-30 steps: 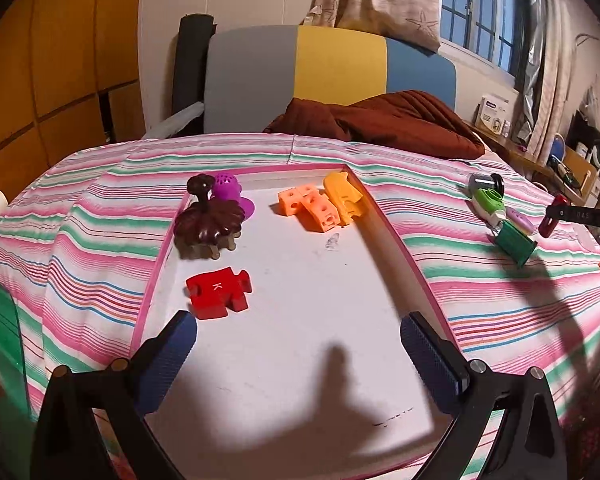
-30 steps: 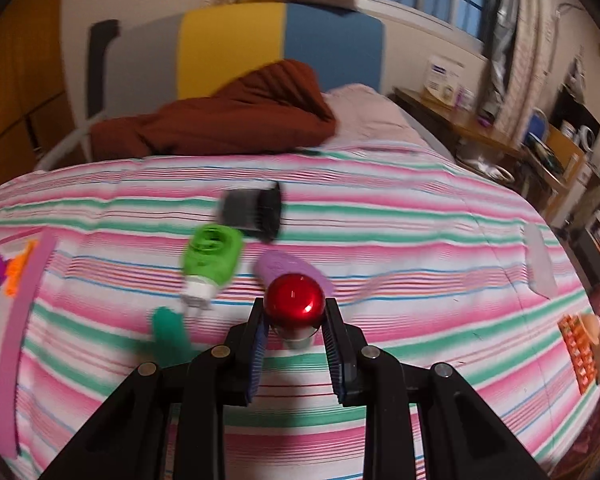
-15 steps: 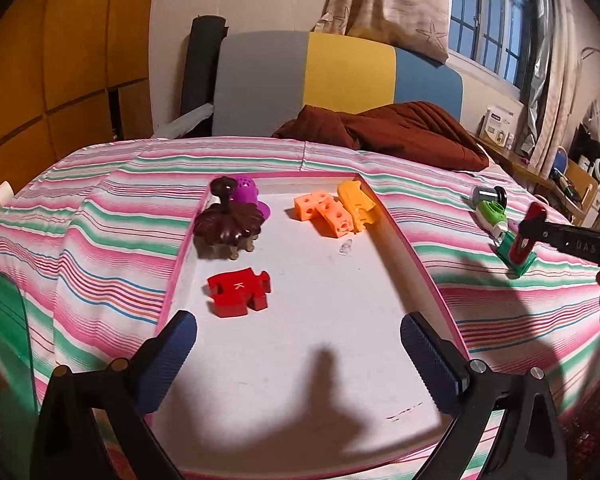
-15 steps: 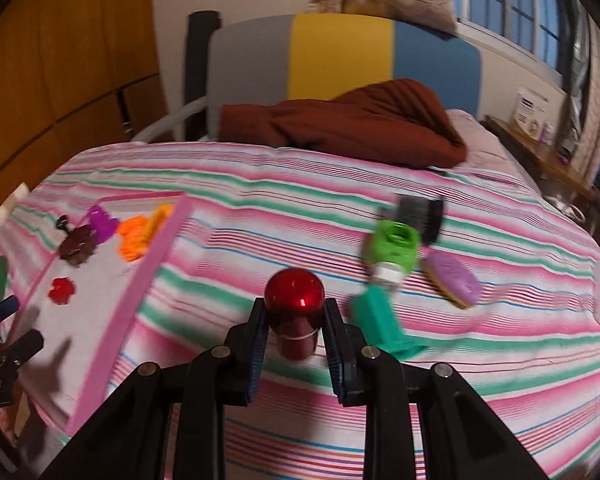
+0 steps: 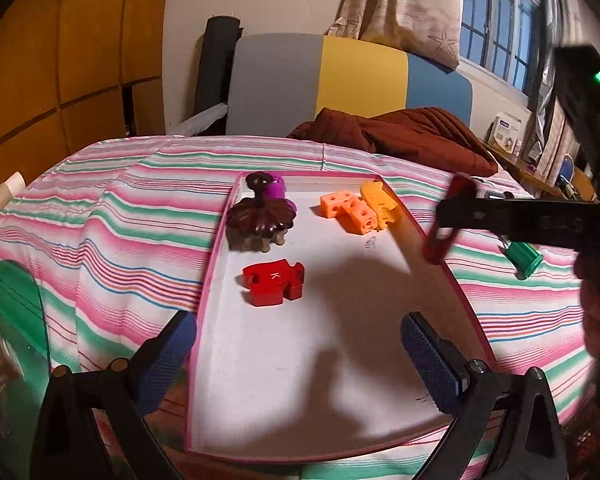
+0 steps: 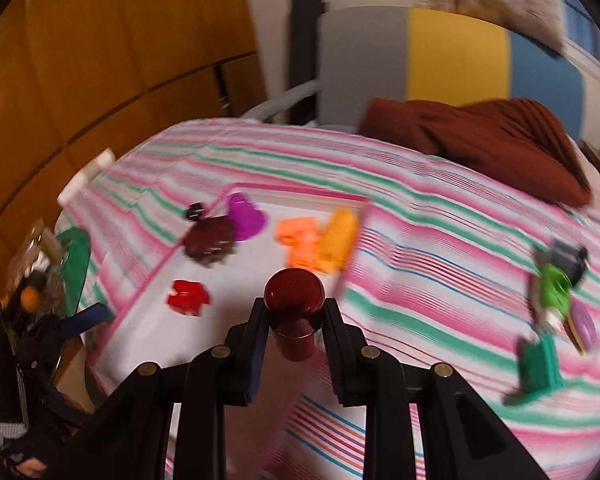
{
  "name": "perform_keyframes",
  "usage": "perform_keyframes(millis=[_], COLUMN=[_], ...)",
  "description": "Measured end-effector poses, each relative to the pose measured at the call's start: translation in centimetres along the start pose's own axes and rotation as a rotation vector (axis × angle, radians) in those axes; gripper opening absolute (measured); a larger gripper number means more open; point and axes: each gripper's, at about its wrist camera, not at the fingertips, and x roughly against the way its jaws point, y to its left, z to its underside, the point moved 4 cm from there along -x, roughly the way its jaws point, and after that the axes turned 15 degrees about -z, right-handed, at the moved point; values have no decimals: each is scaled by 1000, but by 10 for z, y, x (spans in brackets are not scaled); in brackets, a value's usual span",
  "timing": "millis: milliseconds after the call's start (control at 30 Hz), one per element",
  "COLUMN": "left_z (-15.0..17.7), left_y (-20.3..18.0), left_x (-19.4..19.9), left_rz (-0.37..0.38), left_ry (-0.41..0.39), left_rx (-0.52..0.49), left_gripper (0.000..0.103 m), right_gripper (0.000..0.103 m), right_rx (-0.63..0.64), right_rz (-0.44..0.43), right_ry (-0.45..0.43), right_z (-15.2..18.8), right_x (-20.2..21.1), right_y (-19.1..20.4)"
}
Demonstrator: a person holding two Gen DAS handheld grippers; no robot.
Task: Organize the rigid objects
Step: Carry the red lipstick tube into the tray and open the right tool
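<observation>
My right gripper (image 6: 294, 334) is shut on a red round-topped piece (image 6: 294, 300) and holds it over the right edge of the pink-rimmed white tray (image 6: 236, 292); it also shows in the left wrist view (image 5: 446, 220). My left gripper (image 5: 300, 360) is open and empty over the tray's near end (image 5: 300, 380). In the tray lie a red puzzle piece (image 5: 274, 282), a brown piece (image 5: 260, 220), a purple piece (image 5: 278, 190), an orange block (image 5: 348, 212) and a yellow block (image 5: 380, 202).
On the striped bedcover (image 6: 440, 248) right of the tray lie a green cylinder (image 5: 524, 258), a light green piece (image 6: 554, 286), a purple oval (image 6: 582, 326) and a dark piece (image 6: 568, 258). A brown blanket (image 5: 412, 138) lies at the back. A green glass table edge (image 5: 16, 300) is at the left.
My right gripper has carried the red piece leftward from the loose items on the bedcover to the tray's right edge. The left gripper has stayed open over the tray.
</observation>
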Motion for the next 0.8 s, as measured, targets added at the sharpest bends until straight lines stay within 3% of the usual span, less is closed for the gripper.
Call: perform_keyframes(millis=[200, 467, 567, 800], left_z=[3, 7, 7, 10], left_y=[7, 19, 21, 18], left_x=[5, 7, 6, 7], left_rz=[0, -6, -2, 11], left_ry=[-4, 0, 9, 12], left_rx=[8, 34, 46, 42], left_gripper=[103, 103, 103, 103], right_gripper=[26, 26, 34, 39], right_rx=[31, 37, 26, -49], right_rz=[-62, -20, 28, -19], right_ry=[94, 196, 172, 108], right_z=[-21, -36, -44, -48], right_x=[-52, -100, -103, -87], right_y=[23, 16, 10, 2])
